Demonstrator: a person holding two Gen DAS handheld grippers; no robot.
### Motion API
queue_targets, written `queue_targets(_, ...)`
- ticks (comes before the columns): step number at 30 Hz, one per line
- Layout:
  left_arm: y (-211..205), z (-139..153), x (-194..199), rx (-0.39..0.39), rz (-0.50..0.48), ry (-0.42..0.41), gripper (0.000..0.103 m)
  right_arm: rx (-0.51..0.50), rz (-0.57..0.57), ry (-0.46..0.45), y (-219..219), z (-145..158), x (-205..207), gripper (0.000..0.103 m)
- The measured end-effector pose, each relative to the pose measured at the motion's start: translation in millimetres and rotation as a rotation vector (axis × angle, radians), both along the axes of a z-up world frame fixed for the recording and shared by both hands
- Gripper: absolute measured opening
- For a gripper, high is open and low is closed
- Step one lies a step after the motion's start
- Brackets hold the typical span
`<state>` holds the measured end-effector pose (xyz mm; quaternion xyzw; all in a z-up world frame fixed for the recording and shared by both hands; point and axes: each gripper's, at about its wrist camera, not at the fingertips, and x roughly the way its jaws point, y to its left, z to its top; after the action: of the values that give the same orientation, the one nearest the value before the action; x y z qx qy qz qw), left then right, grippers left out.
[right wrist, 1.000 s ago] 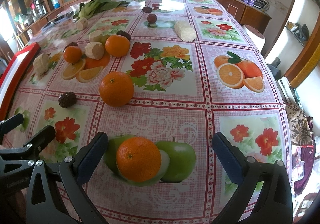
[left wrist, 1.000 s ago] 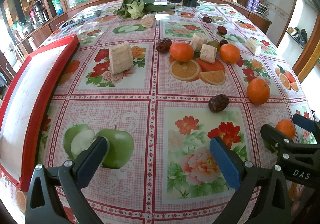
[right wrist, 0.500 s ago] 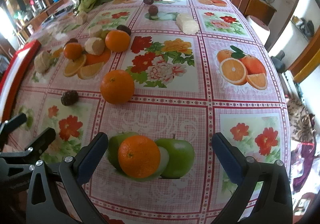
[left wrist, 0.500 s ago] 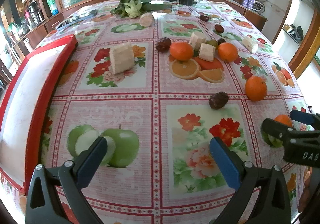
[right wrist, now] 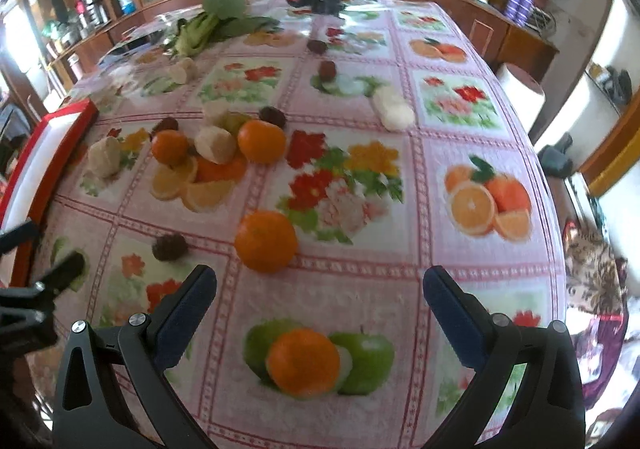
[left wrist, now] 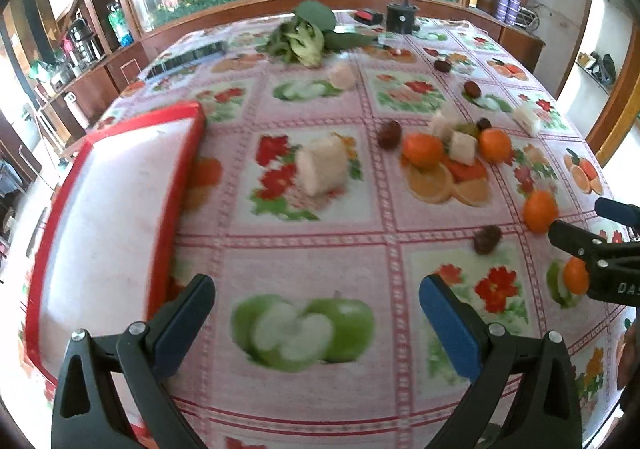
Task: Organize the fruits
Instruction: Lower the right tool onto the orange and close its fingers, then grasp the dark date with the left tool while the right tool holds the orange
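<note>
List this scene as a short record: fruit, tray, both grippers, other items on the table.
oranges: four real ones; nearest orange lies between the open jaws of the right gripper
second orange: further ahead, alone
dark fruits: several, scattered; one left of the second orange
tray: red-rimmed, white, holds no fruit
left gripper: open, holds nothing
pale chunks: several, one right of the tray
leafy greens: far end

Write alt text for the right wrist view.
The open right claw hangs over a flowered tablecloth, with an orange lying loose between its fingers on a printed green apple. A second orange lies just beyond, more oranges and pale chunks cluster farther left, and a red-rimmed tray sits at the left edge.
</note>
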<state>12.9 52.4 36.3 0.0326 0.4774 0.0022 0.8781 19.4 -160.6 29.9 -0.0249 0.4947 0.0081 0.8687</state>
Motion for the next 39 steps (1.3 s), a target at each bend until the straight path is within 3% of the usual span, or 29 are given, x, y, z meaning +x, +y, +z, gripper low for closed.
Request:
queue_targets(9,7.6,-1.3,3.7,-0.023,-0.025,0.034,0.103,-0.012,0.03,0.044,12.0,-16.1,22.2,0.101)
queue_targets(12,1.4,-1.9,3.3,-0.036,-0.048,0.04,0.103,0.023,0.075,0.043,13.3,-18.7,21.3,0.079)
queue_targets(13,-1.7,-2.2,3.7,-0.042,-0.057,0.044,0.103,0.029,0.084,0.053,13.2,-20.7,21.8,0.062)
queue_targets(17,-17.9,-2.9,4.4,-0.044,-0.097,0.058,0.103,0.028,0.129,0.039,16.1,-17.6,19.4,0.036)
queue_targets(32,-69.2,-1.7,7.6,-0.023,-0.193,0.053,0.103,0.028,0.077,-0.015,-21.5,1.6,-7.3,0.036)
queue_targets(39,-75.0,-16.5,22.6,-0.06,-0.211,0.122,0.103,0.045,0.037,-0.02,-43.6,0.7,-16.5,0.036)
